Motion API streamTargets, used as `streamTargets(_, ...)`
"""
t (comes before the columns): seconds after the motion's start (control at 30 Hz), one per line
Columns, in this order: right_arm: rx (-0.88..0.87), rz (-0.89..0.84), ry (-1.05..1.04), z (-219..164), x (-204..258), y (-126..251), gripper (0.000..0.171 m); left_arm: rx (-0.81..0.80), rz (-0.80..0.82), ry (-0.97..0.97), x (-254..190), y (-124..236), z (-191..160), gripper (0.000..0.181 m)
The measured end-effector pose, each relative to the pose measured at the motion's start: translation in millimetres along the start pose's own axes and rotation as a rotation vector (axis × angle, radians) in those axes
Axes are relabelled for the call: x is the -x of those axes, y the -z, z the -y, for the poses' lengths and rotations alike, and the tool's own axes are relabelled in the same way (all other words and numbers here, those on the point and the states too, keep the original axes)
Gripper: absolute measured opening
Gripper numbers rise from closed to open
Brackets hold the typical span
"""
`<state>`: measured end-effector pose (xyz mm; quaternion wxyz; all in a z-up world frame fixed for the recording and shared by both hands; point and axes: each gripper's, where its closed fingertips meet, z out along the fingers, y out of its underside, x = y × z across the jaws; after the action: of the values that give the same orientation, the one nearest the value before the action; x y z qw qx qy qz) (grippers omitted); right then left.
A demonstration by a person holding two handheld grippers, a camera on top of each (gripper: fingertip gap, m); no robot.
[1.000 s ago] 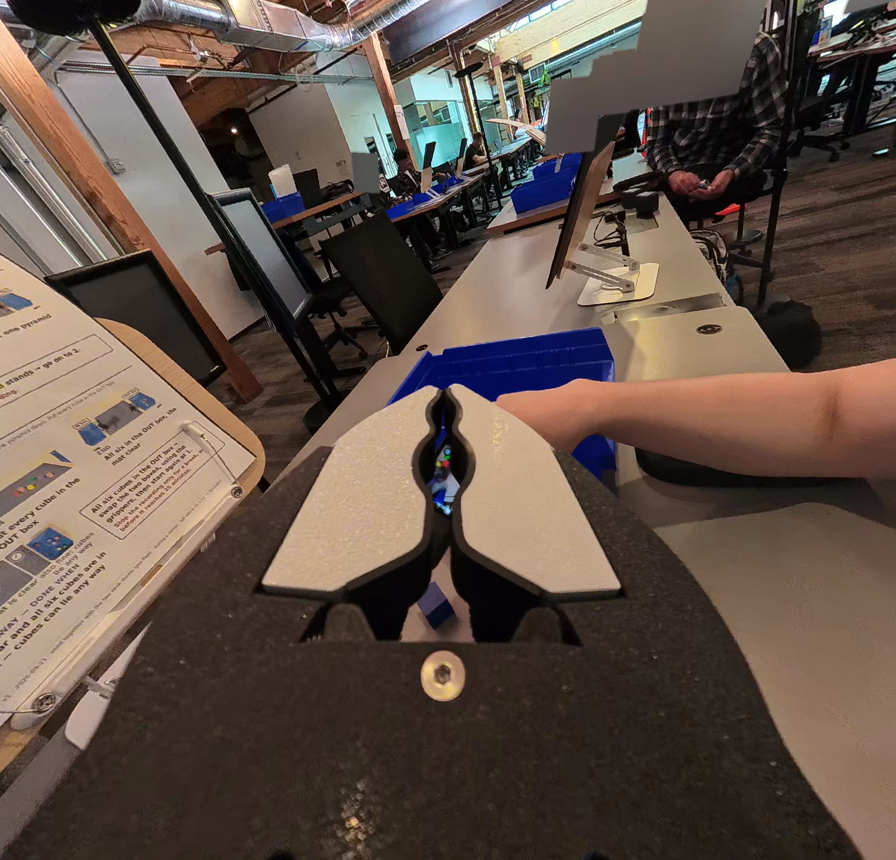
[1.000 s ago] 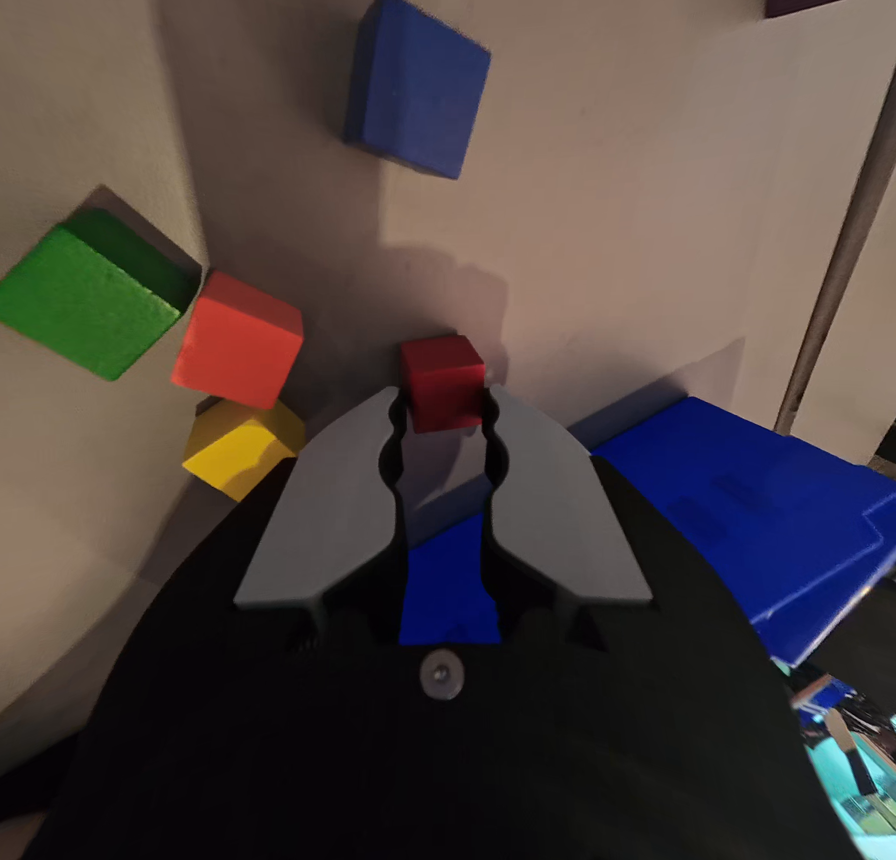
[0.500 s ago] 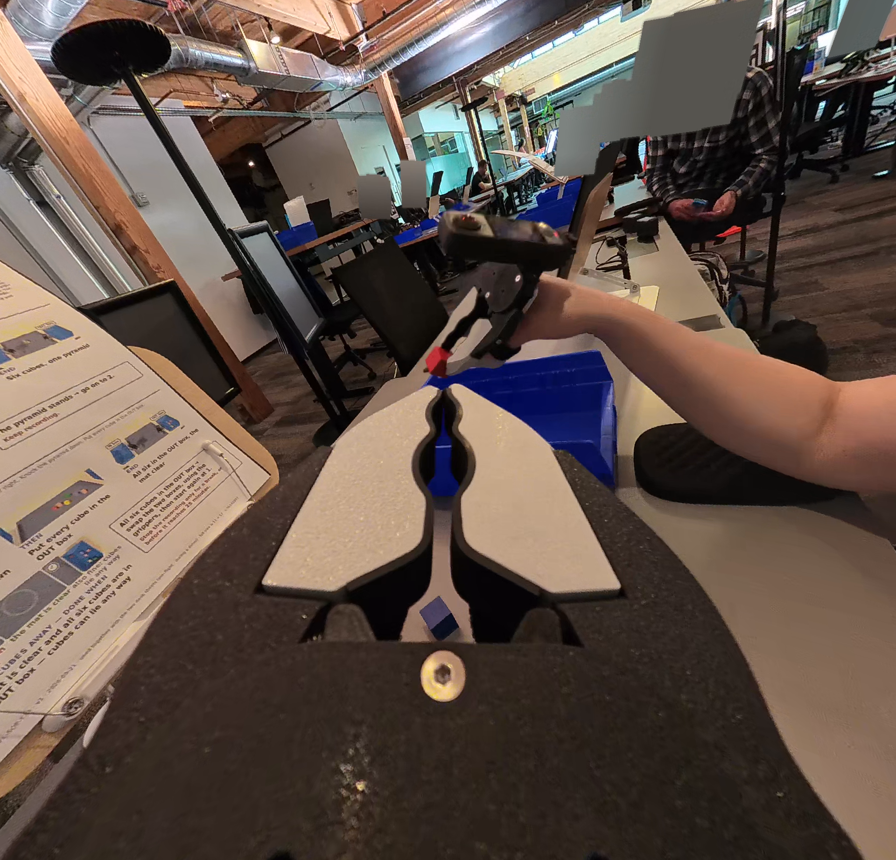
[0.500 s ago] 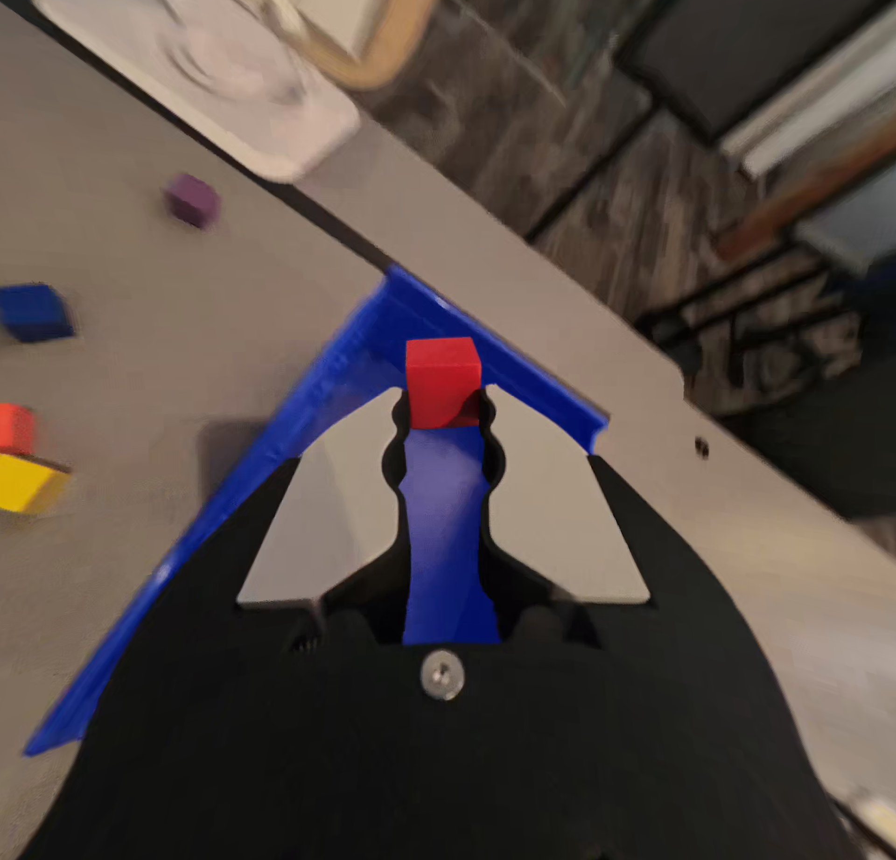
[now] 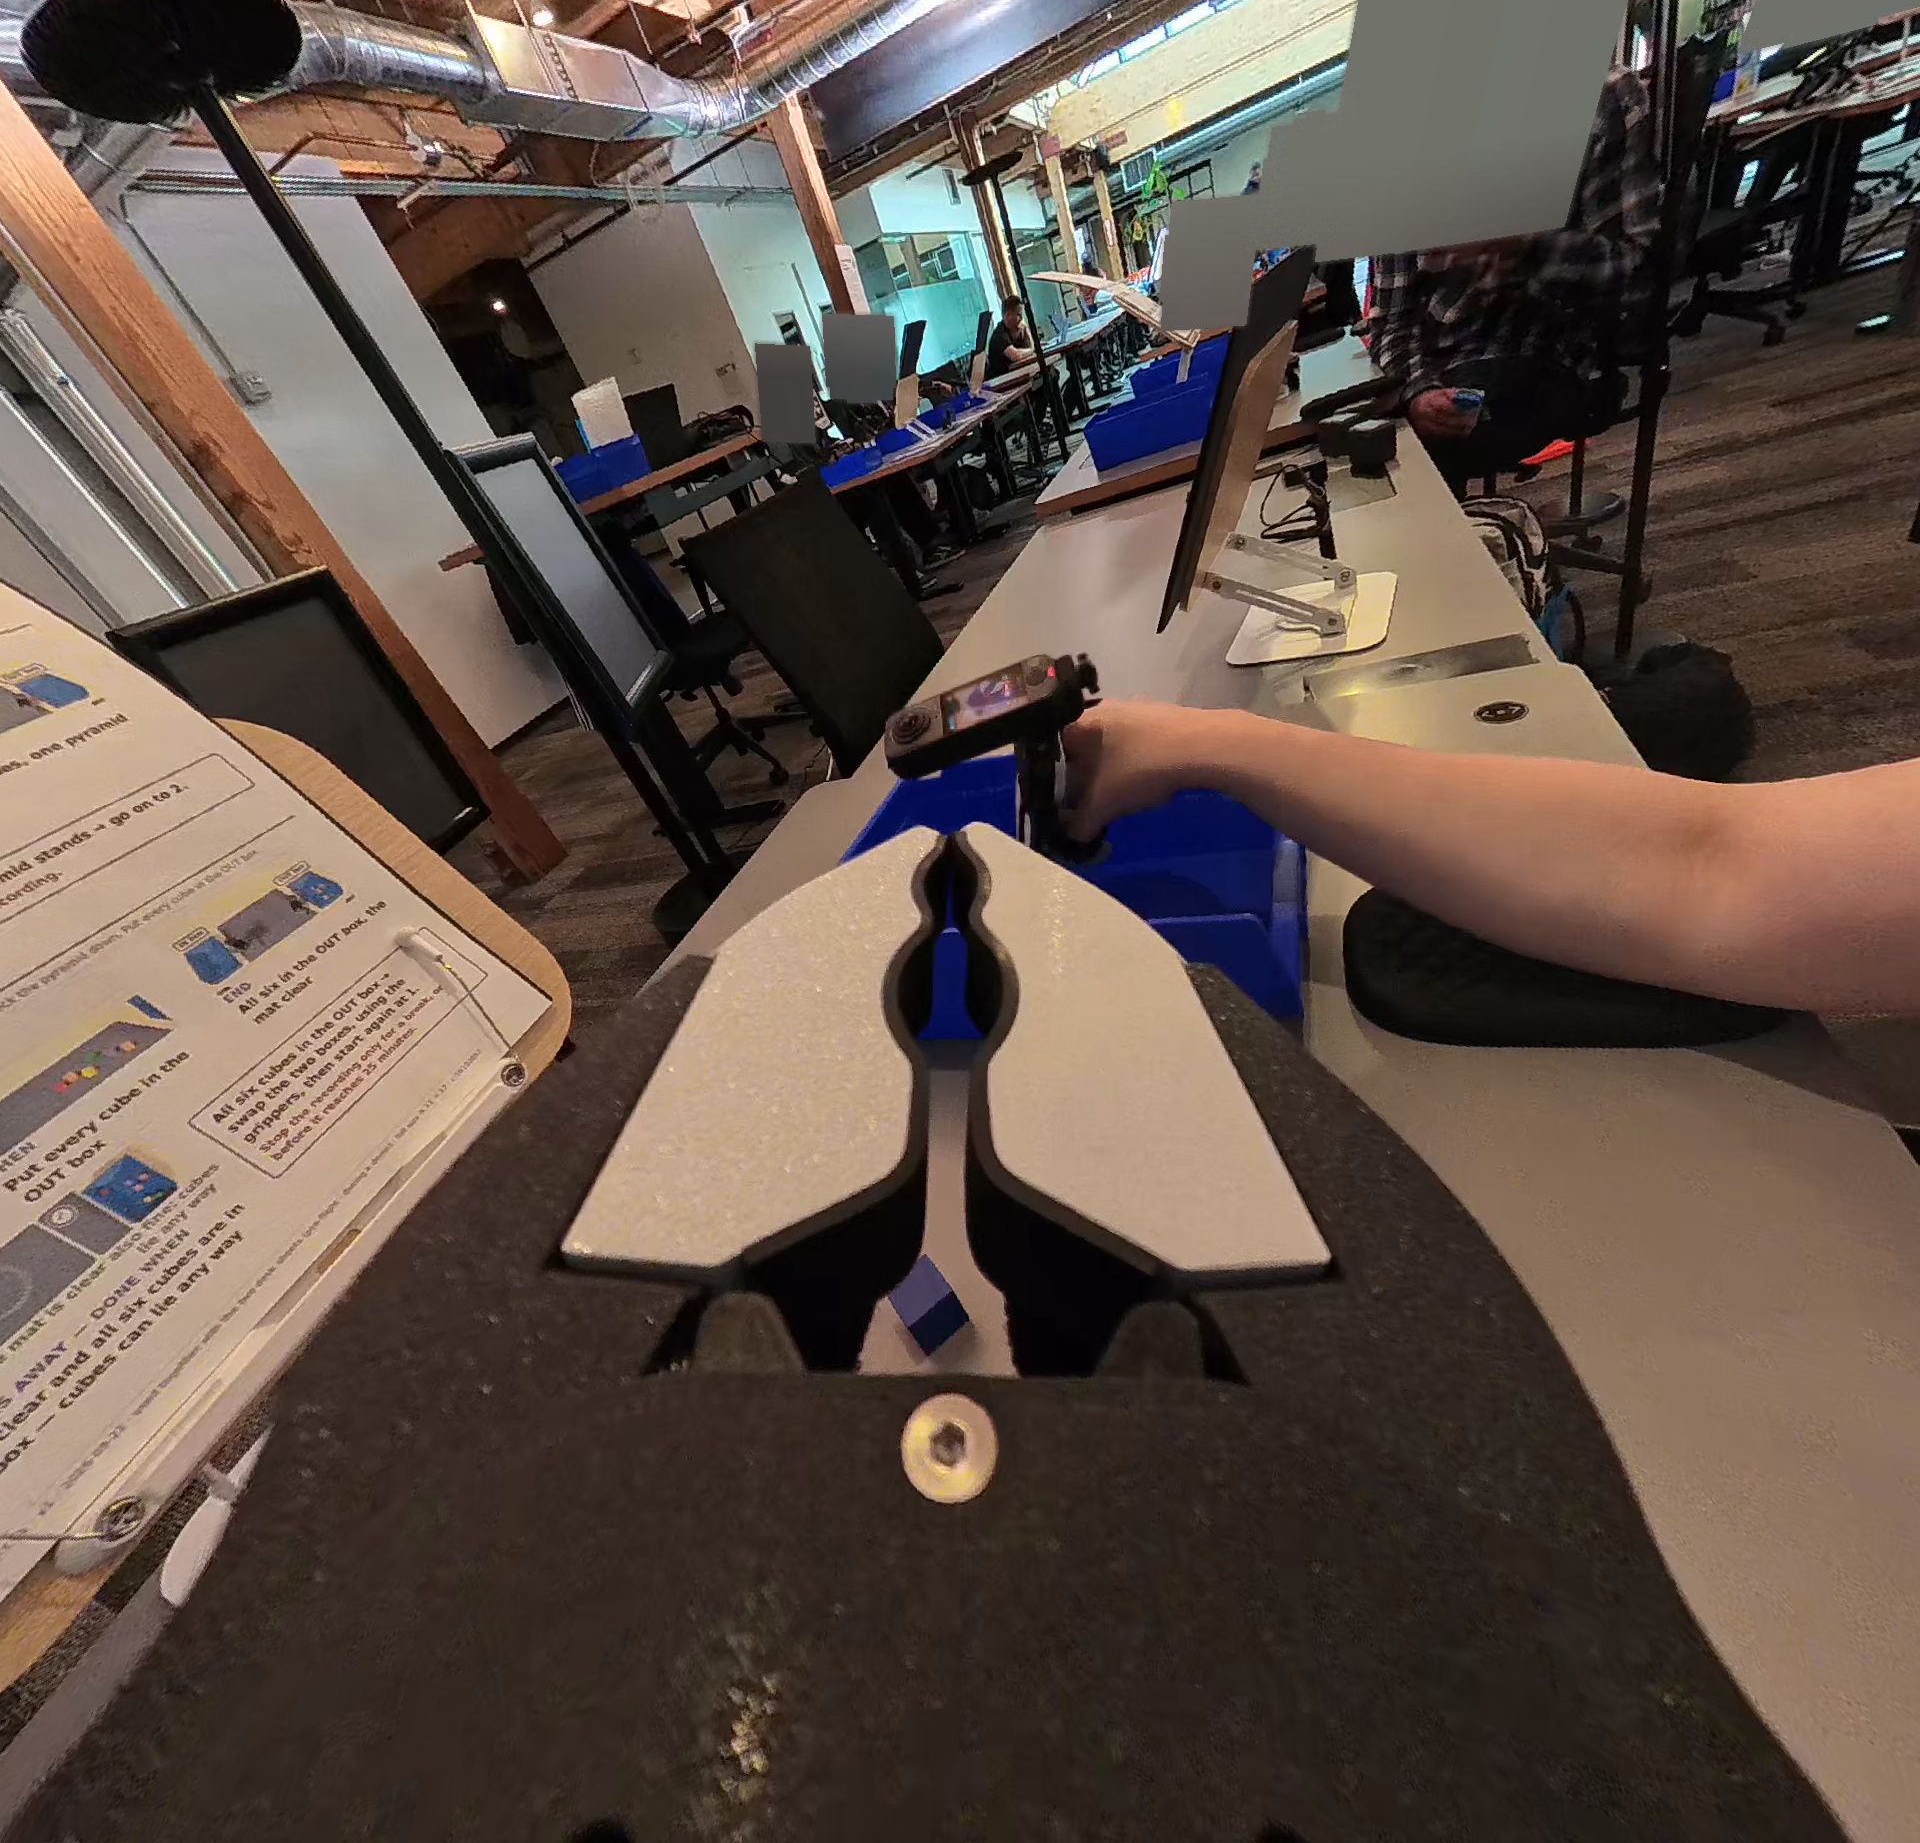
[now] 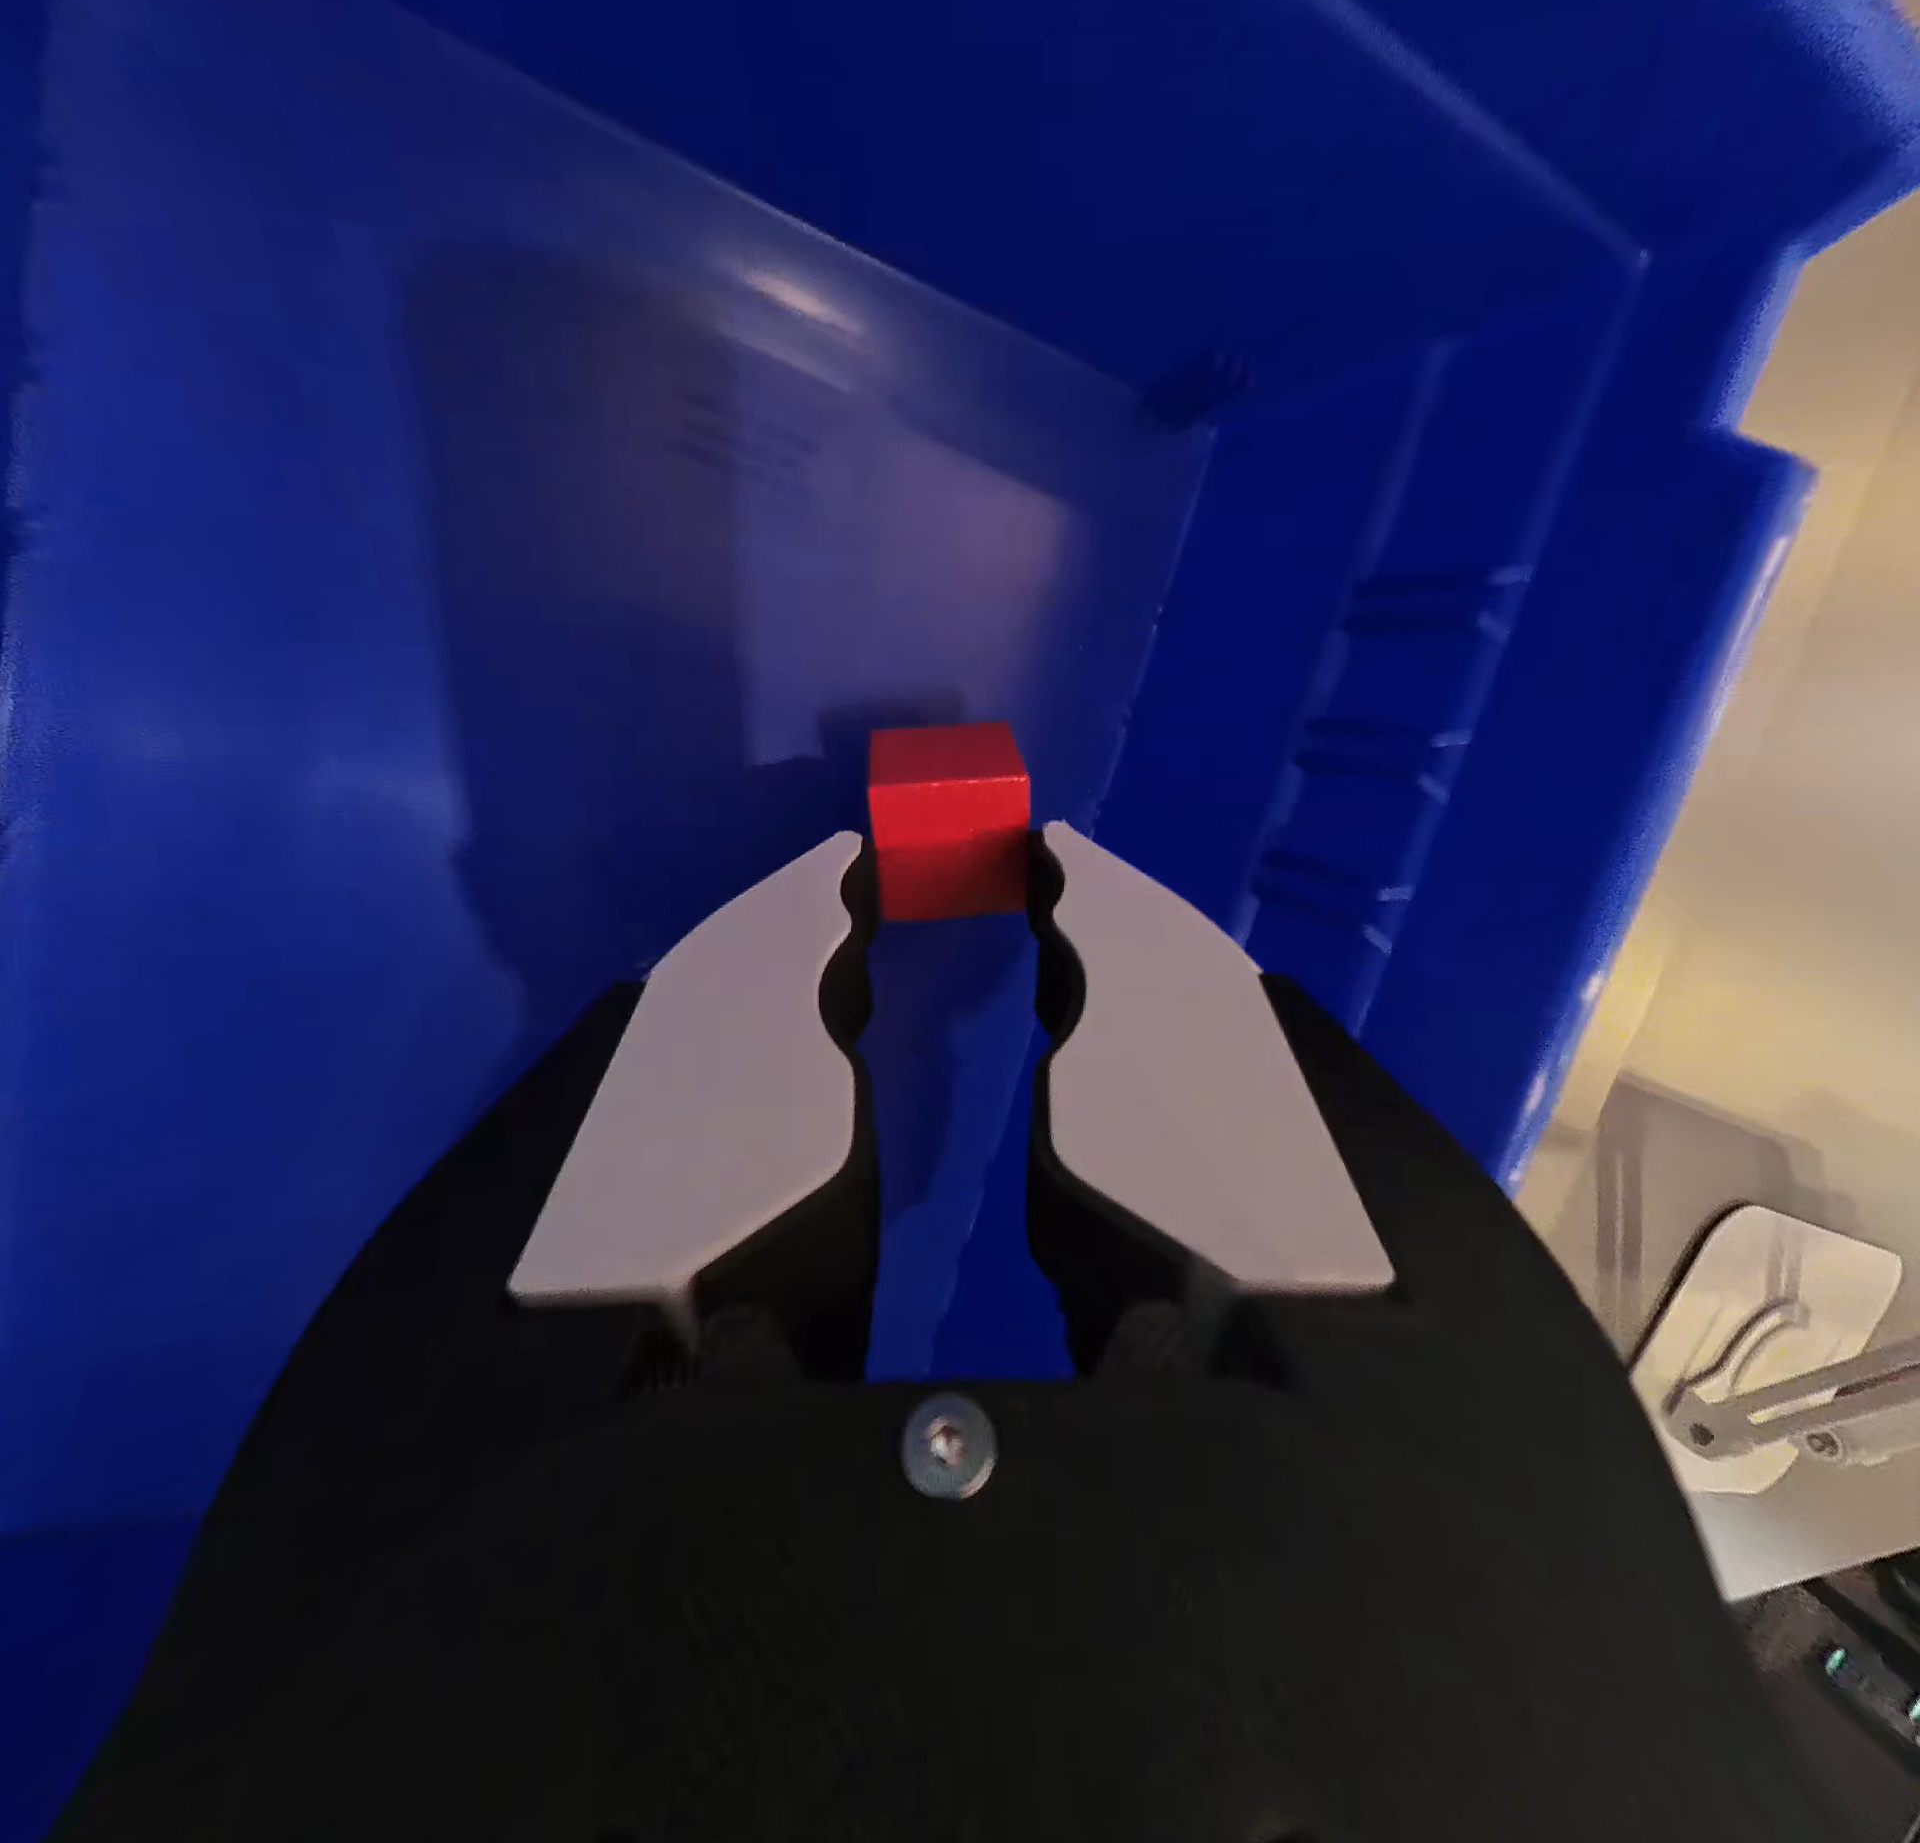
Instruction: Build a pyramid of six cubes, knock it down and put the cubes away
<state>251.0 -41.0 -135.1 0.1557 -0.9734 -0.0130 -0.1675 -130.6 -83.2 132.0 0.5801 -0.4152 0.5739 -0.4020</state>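
My right gripper (image 6: pixel 951 843) is shut on a red cube (image 6: pixel 948 822) and holds it inside the blue bin (image 6: pixel 520 546), close above the bin's floor. In the left wrist view the right gripper's body and camera (image 5: pixel 987 718) reach down into the same blue bin (image 5: pixel 1195 889), with a person's arm behind it. My left gripper (image 5: pixel 951 843) is shut and empty, held over the grey table in front of the bin. A blue cube (image 5: pixel 928 1315) lies on the table under its fingers. The other cubes are hidden.
An instruction board (image 5: pixel 208 1066) on a wooden stand is at the left. A black wrist pad (image 5: pixel 1507 983) lies right of the bin. A tablet on a stand (image 5: pixel 1247 505) is farther along the table. Chairs and other desks are beyond. About 45 centimetres separates my left fingertips from my right.
My right gripper carried the red cube from the table beside the other cubes up over the bin's rim and down into the bin. My left gripper stayed shut and barely moved.
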Motion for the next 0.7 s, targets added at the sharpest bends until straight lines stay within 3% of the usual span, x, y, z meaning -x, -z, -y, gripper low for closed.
streamTargets(0.2,-0.061,0.004,-0.047,8,-5,4,0.033,0.025,-0.013,-0.014,-4,-3,-4,0.0)
streamTargets(0.37,-0.343,0.006,0.128,52,11,74,0.043,0.02,-0.011,-0.014,-3,-2,-2,0.0)
streamTargets(0.47,-0.574,0.071,0.396,79,67,132,0.042,0.023,-0.013,-0.013,-3,-2,-3,0.0)
streamTargets(0.53,-0.678,0.22,0.623,78,129,160,0.042,0.025,-0.015,-0.015,-4,-3,-4,0.0)
streamTargets(0.6,-0.692,0.377,0.869,60,188,171,0.042,0.027,-0.015,-0.019,-4,-3,-4,0.0)
streamTargets(0.7,-0.579,0.516,1.101,29,239,159,0.042,0.02,-0.009,-0.024,-4,0,-1,0.0)
